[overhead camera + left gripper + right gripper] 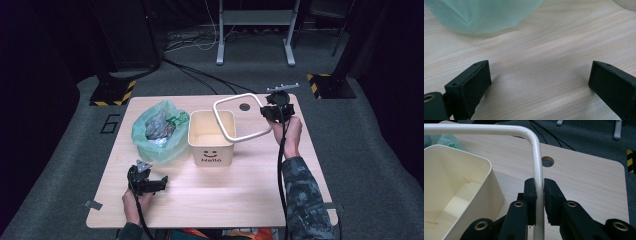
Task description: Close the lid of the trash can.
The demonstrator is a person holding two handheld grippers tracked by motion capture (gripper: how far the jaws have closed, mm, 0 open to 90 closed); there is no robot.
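A cream bin (211, 138) with a smiley face and "Hello" on its front stands mid-table, empty inside (454, 195). My right gripper (272, 111) (540, 187) is shut on a white rounded-square ring frame (239, 116) (537, 165), held in the air over the bin's right side. A pale green plastic bag (156, 131) (481, 15) holding crumpled waste lies left of the bin. My left gripper (156, 183) (539, 82) rests low over the bare wood near the table's front left, open, with nothing between its pads.
The wooden table (220, 195) has a round cable hole (244, 106) (547, 161) near its back edge. Black cables and a white stand's feet (255, 55) lie on the grey floor behind. Yellow-black striped bases (112, 92) flank the table.
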